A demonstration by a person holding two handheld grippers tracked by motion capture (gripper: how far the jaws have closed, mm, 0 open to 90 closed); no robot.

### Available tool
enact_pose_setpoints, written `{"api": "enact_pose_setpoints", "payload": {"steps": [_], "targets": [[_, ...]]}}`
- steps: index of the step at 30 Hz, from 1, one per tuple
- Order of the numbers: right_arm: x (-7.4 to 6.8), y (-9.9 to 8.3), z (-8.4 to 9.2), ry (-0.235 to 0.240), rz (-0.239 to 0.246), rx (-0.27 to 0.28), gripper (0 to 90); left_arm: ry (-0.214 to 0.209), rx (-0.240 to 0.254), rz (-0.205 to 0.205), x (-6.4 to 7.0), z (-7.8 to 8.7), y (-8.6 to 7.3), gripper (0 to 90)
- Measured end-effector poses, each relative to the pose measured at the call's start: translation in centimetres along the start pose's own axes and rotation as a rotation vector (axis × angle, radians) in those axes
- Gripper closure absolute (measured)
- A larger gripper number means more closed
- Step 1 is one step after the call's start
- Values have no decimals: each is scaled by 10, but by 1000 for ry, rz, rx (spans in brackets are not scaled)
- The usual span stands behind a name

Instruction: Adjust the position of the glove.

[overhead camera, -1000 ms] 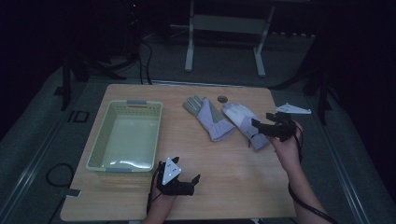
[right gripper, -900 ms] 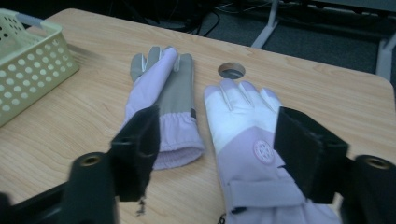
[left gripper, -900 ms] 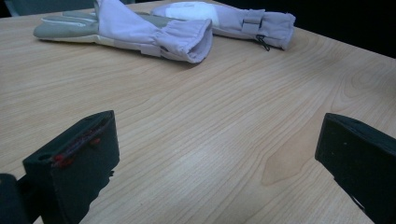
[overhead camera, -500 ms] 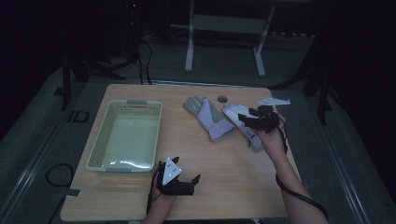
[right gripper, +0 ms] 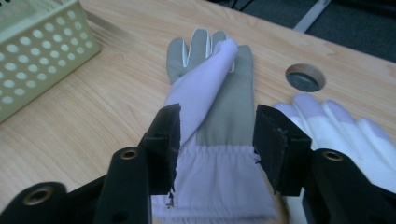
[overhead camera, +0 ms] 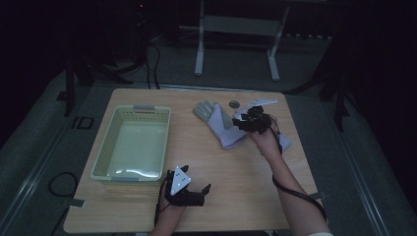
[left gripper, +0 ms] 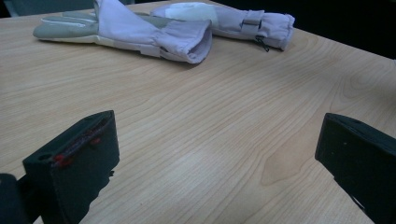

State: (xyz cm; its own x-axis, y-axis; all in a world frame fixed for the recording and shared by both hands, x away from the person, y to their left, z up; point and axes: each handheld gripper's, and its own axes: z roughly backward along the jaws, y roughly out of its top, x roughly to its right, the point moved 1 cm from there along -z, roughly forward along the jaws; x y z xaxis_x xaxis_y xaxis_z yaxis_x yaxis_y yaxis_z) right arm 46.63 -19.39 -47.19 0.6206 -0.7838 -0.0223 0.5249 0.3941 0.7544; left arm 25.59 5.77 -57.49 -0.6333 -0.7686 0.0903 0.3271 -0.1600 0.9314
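**Risk of a partial or double grip at the glove cuff**

The light wooden rectangular table (overhead camera: 231,182) carried a pale green perforated plastic basket (overhead camera: 132,147) at nine o'clock of its centre. The nearer grey-and-lilac fabric work glove (overhead camera: 219,125) lay flat at one o'clock of the centre, fingers pointing to eleven o'clock; a loose lilac flap was folded over its palm. A second, paler lilac-and-white fabric glove (right gripper: 345,135) lay just beside it at three o'clock, touching or nearly so.

The right gripper (right gripper: 215,144) stood over the nearer glove's elastic cuff. Its jaws had just been closing to a medium gap, with the cuff between them; the pads did not yet press the cloth. The left gripper (overhead camera: 189,191) rested at six o'clock of the table, jaws wide and holding nothing.

Probable faults:
- The jaws could pinch the loose flap alone, so the glove would unfold and slip on lifting.
- The right-hand jaw, near the second glove, could catch it and drag both.
- A shallow bite on thin cloth could slide off the cuff.
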Motion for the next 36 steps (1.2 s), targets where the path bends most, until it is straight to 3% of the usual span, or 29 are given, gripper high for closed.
{"api": "enact_pose_setpoints", "payload": {"steps": [4, 10, 16, 22, 26, 29, 36], "targets": [[2, 4, -13, 9, -21, -18, 519, 7, 4, 3, 0, 1, 0, 0], [3, 7, -28, -13, 8, -34, 521, 6, 5, 9, -1, 1, 0, 0], [8, 0, -58, -86, 54, -117, 501, 16, 3, 9, -1, 1, 0, 0], [11, -7, -71, -113, 70, -168, 489, 9, 4, 11, -1, 1, 0, 0], [13, -10, -82, -110, 38, -168, 470, 4, 6, 13, -1, 1, 0, 0], [9, -13, -88, -109, 68, -188, 461, 2, 5, 14, -1, 1, 0, 0], [12, -16, -97, -110, 51, -221, 447, 2, 4, 12, -1, 1, 0, 0]]}}
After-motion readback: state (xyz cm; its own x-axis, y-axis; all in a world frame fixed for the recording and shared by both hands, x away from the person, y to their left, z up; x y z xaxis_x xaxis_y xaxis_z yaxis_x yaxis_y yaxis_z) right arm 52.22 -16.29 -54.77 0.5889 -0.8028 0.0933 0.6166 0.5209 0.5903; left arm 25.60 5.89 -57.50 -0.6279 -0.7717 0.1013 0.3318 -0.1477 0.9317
